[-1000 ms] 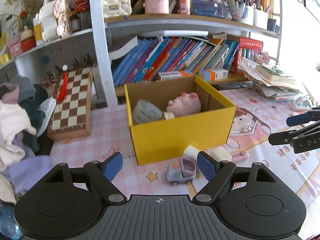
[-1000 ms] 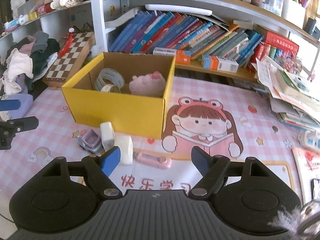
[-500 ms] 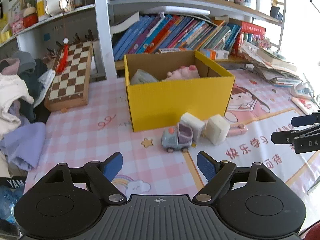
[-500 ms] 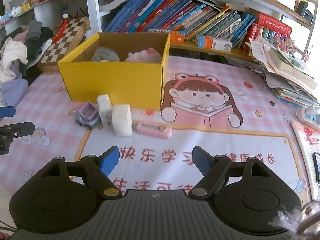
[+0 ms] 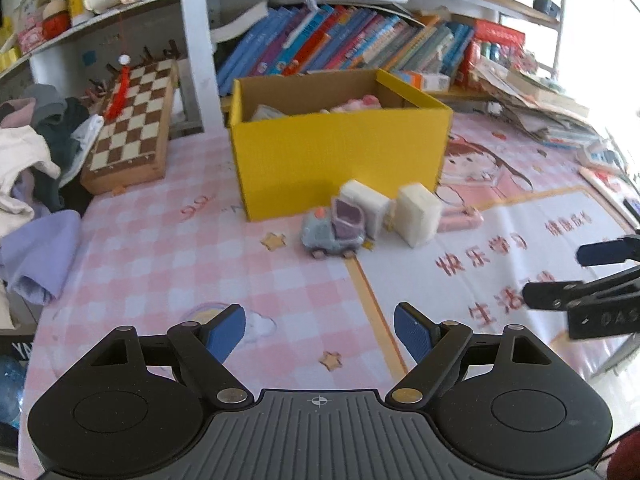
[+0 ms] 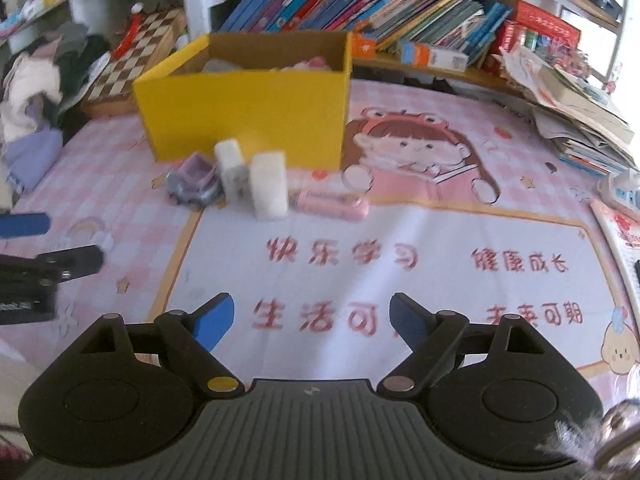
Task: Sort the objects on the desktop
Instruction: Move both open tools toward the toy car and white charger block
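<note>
Hovering empty, jaws apart, both grippers (image 5: 320, 330) (image 6: 311, 320) risk toppling upright blocks (image 6: 268, 184) beside the yellow box (image 6: 244, 116).

My left camera looks down over the pink mat (image 5: 160, 240) toward the yellow box (image 5: 340, 160) and back shelves; my right camera faces likewise from further right. Both share the box and toy truck (image 6: 192, 180).
</note>
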A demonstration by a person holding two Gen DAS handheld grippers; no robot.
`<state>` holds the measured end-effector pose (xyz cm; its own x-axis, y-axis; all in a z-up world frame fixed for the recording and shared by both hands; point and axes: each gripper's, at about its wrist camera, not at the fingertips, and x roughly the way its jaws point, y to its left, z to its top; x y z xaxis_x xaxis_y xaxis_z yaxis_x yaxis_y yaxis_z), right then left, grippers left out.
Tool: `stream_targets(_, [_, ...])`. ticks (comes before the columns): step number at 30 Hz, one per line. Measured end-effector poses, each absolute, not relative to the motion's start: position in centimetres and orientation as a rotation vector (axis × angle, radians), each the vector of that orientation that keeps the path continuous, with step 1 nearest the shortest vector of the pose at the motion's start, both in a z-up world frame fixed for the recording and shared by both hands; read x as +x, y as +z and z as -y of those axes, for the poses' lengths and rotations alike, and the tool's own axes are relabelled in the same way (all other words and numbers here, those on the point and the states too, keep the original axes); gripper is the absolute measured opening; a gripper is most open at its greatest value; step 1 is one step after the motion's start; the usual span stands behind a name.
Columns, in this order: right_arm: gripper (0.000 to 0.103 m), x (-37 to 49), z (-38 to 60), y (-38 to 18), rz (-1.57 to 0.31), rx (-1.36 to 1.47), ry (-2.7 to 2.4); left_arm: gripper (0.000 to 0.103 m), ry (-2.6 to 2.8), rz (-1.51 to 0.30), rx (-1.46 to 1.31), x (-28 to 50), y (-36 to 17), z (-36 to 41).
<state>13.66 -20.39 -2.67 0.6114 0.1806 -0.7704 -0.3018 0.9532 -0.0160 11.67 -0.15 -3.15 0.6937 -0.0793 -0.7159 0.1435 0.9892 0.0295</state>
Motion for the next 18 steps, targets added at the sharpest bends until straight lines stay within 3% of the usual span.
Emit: stream_targets(18, [0.088,14.6,20.6,-2.8,-0.865,-0.162,0.288,0.084,-0.156,-0.791,0.109,12.3,-3.3,1.5])
